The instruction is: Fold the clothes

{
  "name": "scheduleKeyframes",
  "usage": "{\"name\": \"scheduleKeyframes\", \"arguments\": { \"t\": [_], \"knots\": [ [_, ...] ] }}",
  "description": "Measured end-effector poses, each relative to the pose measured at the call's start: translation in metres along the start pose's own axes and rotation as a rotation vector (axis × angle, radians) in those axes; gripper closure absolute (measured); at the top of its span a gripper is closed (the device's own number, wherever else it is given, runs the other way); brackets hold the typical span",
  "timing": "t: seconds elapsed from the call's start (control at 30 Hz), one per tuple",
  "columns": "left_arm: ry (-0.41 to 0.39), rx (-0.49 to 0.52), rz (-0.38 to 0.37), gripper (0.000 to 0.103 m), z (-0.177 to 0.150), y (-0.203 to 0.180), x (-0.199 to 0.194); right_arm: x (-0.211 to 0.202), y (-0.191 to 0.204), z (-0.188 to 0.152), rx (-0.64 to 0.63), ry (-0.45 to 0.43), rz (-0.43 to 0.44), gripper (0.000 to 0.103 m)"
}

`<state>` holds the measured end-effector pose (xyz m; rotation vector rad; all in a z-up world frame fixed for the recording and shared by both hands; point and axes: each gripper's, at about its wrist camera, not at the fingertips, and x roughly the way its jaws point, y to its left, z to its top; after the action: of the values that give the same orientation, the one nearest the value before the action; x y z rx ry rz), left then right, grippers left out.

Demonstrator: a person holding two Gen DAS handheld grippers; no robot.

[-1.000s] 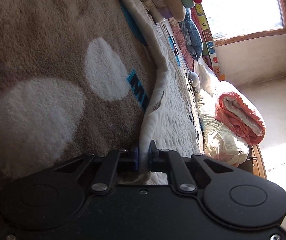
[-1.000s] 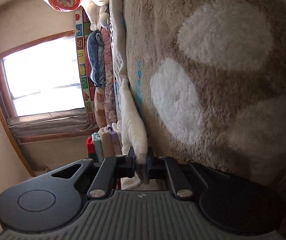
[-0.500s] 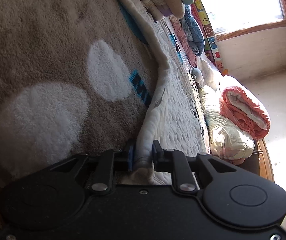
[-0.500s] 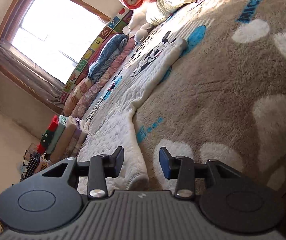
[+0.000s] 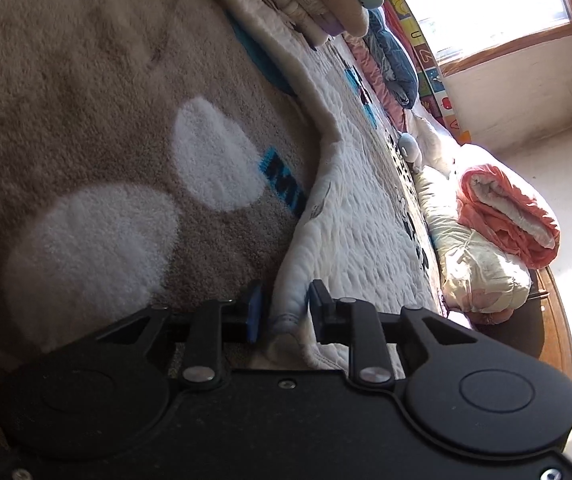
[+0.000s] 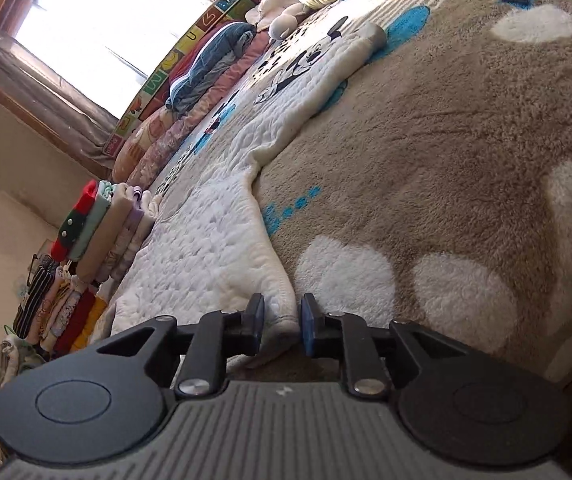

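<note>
Both claws part-open around the hems of a white quilted garment on the bed.

Left wrist view: the left gripper (image 5: pixel 284 312) stands narrowly apart, the white quilted garment (image 5: pixel 357 216) cuff lying loose between its fingers, on the brown spotted blanket (image 5: pixel 98 128). Right wrist view: the right gripper (image 6: pixel 278 322) is likewise narrowly apart, straddling another hem of the garment (image 6: pixel 214 240) spread flat beside a stack of folded clothes (image 6: pixel 106 220).

Black left gripper (image 5: pixel 284 312), ribbed grey right gripper (image 6: pixel 278 322) (blue pads).
</note>
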<state>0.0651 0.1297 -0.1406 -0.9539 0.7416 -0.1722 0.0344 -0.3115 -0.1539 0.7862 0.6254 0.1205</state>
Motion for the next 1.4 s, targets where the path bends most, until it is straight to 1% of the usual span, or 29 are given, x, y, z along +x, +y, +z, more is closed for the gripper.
{"name": "scheduleKeyframes", "arguments": {
  "t": [0.03,0.17,0.2,0.23,0.3,0.37,0.47,0.6,0.67,0.7,0.73,0.77,0.8,0.83,0.87,0.9,0.93,1.0,1.03,1.1,1.13,1.23,1.37,1.4],
  "knots": [
    [-0.016,0.034,0.008,0.076,0.001,-0.004,-0.001,-0.001,0.005,0.000,-0.043,-0.011,0.001,0.075],
    [-0.082,0.169,0.041,0.076,0.006,-0.022,-0.007,-0.003,0.027,0.002,-0.216,-0.057,0.005,0.073],
    [-0.098,0.203,0.049,0.076,0.007,-0.026,-0.009,-0.003,0.032,0.003,-0.259,-0.069,0.006,0.070],
    [-0.095,0.222,0.049,0.076,0.011,-0.029,-0.005,-0.004,0.038,0.003,-0.302,-0.080,0.008,0.066],
    [-0.083,0.255,0.046,0.076,0.019,-0.036,0.004,-0.004,0.048,0.003,-0.386,-0.099,0.011,0.061],
    [-0.064,0.287,0.038,0.074,0.029,-0.042,0.013,0.001,0.050,-0.001,-0.417,-0.075,0.025,0.062],
    [-0.044,0.313,0.033,0.074,0.050,-0.048,0.028,0.008,0.050,-0.008,-0.437,-0.047,0.033,0.061],
    [0.032,0.311,0.014,0.074,0.070,-0.045,0.055,0.016,0.050,-0.016,-0.463,-0.011,0.045,0.061],
    [0.041,0.293,0.006,0.074,0.074,-0.041,0.067,0.017,0.048,-0.017,-0.459,-0.007,0.056,0.061],
    [0.039,0.264,-0.026,0.077,0.076,-0.038,0.072,0.018,0.046,-0.017,-0.456,-0.007,0.062,0.061],
    [0.037,0.233,-0.062,0.090,0.078,-0.035,0.076,0.018,0.045,-0.018,-0.453,-0.006,0.069,0.061],
    [0.034,0.185,-0.055,0.095,0.080,-0.031,0.080,0.018,0.043,-0.019,-0.450,-0.006,0.075,0.060],
    [0.039,0.149,0.003,0.096,0.081,-0.025,0.085,0.019,0.041,-0.019,-0.446,-0.006,0.079,0.060],
    [0.048,0.110,0.041,0.097,0.080,-0.014,0.089,0.019,0.040,-0.019,-0.442,-0.006,0.084,0.060],
    [0.047,0.064,0.025,0.094,0.080,-0.004,0.091,0.019,0.038,-0.019,-0.438,-0.005,0.089,0.060],
    [0.048,0.039,0.011,0.094,0.080,0.000,0.090,0.020,0.037,-0.019,-0.435,-0.005,0.093,0.060],
    [0.050,0.081,0.032,0.094,0.080,-0.006,0.089,0.020,0.037,-0.019,-0.438,-0.005,0.093,0.060],
    [0.051,0.221,0.086,0.093,0.078,-0.024,0.089,0.021,0.037,-0.020,-0.445,-0.005,0.094,0.060],
    [0.052,0.263,0.101,0.093,0.077,-0.028,0.089,0.021,0.036,-0.020,-0.445,-0.007,0.096,0.060],
    [0.046,0.299,0.113,0.093,0.077,-0.035,0.082,0.020,0.035,-0.022,-0.444,-0.012,0.098,0.060],
    [0.034,0.329,0.121,0.093,0.076,-0.039,0.079,0.020,0.035,-0.022,-0.444,-0.014,0.098,0.060],
    [-0.035,0.464,0.126,0.093,0.079,-0.057,0.071,0.020,0.036,-0.023,-0.446,-0.020,0.094,0.060],
    [-0.073,0.500,0.022,0.093,0.093,-0.070,0.075,0.019,0.036,-0.025,-0.436,-0.029,0.092,0.060],
    [-0.071,0.504,0.013,0.093,0.095,-0.071,0.081,0.019,0.037,-0.025,-0.438,-0.029,0.090,0.060]
  ]
}}
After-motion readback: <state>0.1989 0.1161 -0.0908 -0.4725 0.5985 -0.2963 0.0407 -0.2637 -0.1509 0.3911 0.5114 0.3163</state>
